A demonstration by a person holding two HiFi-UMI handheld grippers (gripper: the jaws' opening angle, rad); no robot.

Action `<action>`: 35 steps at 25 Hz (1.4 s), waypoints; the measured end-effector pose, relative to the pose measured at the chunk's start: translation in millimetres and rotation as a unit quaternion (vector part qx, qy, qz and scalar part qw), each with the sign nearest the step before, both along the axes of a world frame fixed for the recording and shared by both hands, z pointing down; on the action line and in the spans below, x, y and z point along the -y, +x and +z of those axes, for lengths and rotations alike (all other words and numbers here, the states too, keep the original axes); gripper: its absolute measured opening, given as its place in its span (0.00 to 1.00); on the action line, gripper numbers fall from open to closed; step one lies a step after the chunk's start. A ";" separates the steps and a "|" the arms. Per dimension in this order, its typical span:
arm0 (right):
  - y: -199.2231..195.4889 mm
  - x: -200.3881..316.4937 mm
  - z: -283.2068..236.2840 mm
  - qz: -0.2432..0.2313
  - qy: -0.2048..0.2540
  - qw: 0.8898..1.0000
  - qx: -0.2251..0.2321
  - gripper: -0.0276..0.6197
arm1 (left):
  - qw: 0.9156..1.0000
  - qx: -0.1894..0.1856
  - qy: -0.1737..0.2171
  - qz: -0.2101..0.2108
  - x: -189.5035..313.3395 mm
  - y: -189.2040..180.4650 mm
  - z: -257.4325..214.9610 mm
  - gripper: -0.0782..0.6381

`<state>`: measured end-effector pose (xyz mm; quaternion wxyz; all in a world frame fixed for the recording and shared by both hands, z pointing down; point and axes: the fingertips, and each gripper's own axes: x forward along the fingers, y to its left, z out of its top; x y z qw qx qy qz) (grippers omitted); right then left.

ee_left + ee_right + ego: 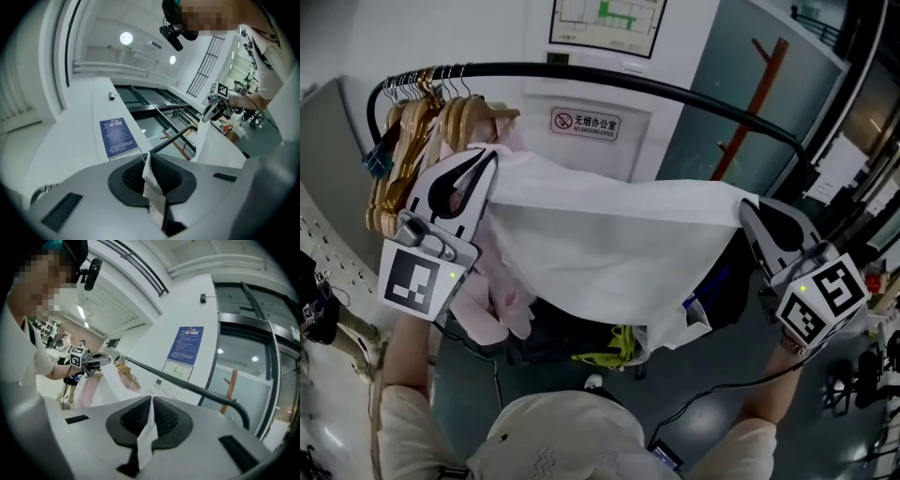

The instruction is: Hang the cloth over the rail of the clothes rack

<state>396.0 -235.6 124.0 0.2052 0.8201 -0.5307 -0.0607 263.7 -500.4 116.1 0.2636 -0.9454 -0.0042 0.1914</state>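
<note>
At the bottom of the head view the person's cap and both forearms are cut off by the frame edge. Above them, the left tongs [487,161] at centre left and the right tongs [748,211] at centre right each hold an upper corner of the white cloth [609,234]; in this view the tips are buried in the fabric. The left gripper view shows the left tongs [149,176] closed on a folded pinch of cloth [152,187], and the right gripper view shows the right tongs [151,416] clamped on a thin fold [144,444] in the same way.

The cloth is stretched taut between the two tongs across the middle of the frame and sags to a ragged lower edge. It covers most of what lies behind: only a pink garment [502,305] at lower left and a yellow-green scrap [614,349] below the hem can be seen, among dark shapes too dim to name.

The cloth's top edge sits under the black rail [628,82], with wall and a sign [586,123] visible between them. Wooden hangers [417,127] are bunched at the rail's upper-left bend, just beside the left tongs. From there the rail runs bare to the right, where it drops behind the right tongs. The rack's uprights are hidden. A brown coat stand [752,98] stands beyond it at upper right.
</note>
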 end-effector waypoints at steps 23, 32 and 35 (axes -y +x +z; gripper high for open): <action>121.6 59.8 -269.1 0.103 0.139 0.953 -0.247 0.08 | 0.969 -0.156 0.136 -0.138 66.4 129.4 -267.5 0.14; 185.2 85.1 -263.9 0.128 0.119 0.959 -0.222 0.08 | 0.972 -0.120 0.136 -0.146 96.8 201.1 -265.5 0.14; 212.3 96.8 -248.0 0.130 0.089 0.967 -0.199 0.08 | 0.974 -0.087 0.147 -0.147 102.5 223.6 -252.1 0.14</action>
